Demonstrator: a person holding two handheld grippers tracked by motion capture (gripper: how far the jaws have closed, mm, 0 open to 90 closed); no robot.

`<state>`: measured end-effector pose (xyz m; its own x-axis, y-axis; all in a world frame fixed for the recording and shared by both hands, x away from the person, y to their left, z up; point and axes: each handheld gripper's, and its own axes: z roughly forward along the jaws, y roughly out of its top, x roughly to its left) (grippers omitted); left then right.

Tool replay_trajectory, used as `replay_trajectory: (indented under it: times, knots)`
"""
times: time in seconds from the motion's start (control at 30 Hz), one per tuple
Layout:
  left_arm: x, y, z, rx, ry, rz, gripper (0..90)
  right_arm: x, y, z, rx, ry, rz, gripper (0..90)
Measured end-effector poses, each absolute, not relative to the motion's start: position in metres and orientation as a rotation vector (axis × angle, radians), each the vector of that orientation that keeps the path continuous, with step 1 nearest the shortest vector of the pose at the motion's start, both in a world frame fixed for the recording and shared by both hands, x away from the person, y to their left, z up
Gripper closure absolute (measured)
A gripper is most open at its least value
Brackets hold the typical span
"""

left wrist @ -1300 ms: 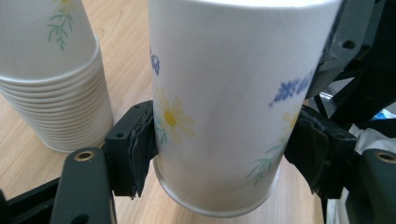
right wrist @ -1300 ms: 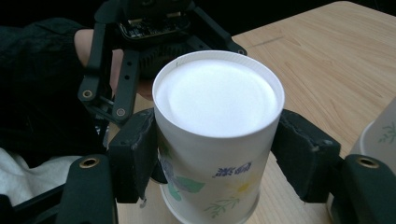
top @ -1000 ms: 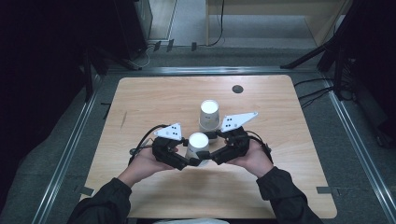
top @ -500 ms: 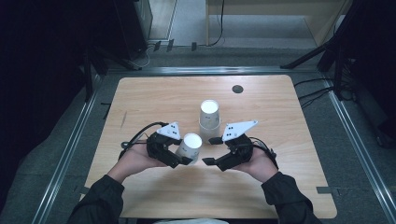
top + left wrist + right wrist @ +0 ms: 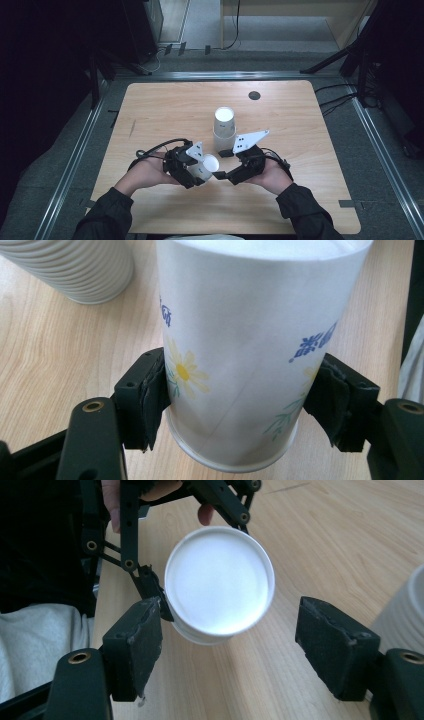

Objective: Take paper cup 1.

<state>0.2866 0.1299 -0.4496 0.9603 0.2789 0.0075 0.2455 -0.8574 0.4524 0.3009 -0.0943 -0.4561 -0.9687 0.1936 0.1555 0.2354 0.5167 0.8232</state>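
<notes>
Paper cup (image 5: 250,340) clamped in left hand-held gripper (image 5: 240,405), upside down, off table

The paper cup (image 5: 250,340) is white, printed with a yellow-centred daisy with pale yellow petals, green sprigs and blue lettering; its base (image 5: 219,580) is plain white. Beside the cup, the ribbed stack of cups (image 5: 224,127) is off-white, unpatterned. The pads pressing the cup belong to the black left gripper (image 5: 196,170), which carries a grey three-cornered plate. The right gripper (image 5: 223,164) near the cup is black too, with a grey plate. Under the cup, the table (image 5: 165,105) is pale wood with fine grain lines and a dark round spot (image 5: 254,95).
</notes>
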Motion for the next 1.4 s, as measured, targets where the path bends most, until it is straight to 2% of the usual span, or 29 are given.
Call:
replay_trajectory:
  times: [0.47,0.63,0.73,0.83,0.93,1.03,1.4]
  knots:
    - [0.28,0.12,-0.453,2.68,0.309,0.085,29.7,0.298,-0.074,-0.464,-0.274,-2.709,-1.395,27.3]
    - [0.279,0.119,-0.454,2.678,0.3,0.081,29.7,0.298,-0.073,-0.463,-0.24,-2.711,-1.388,35.1]
    - [0.28,0.12,-0.453,2.669,0.299,0.072,29.7,0.299,-0.073,-0.462,-0.244,-2.705,-1.386,35.8]
    - [0.281,0.122,-0.452,2.647,0.3,0.087,26.7,0.299,-0.074,-0.461,-0.258,-2.701,-1.388,35.8]
    - [0.282,0.125,-0.45,2.617,0.321,0.074,16.9,0.3,-0.076,-0.459,-0.27,-2.704,-1.407,35.7]
    - [0.286,0.131,-0.446,2.549,0.365,0.066,13.8,0.304,-0.085,-0.453,-0.308,-2.674,-1.465,35.6]
    - [0.29,0.143,-0.443,2.385,0.409,0.031,11.3,0.307,-0.103,-0.441,-0.337,-2.597,-1.563,35.7]
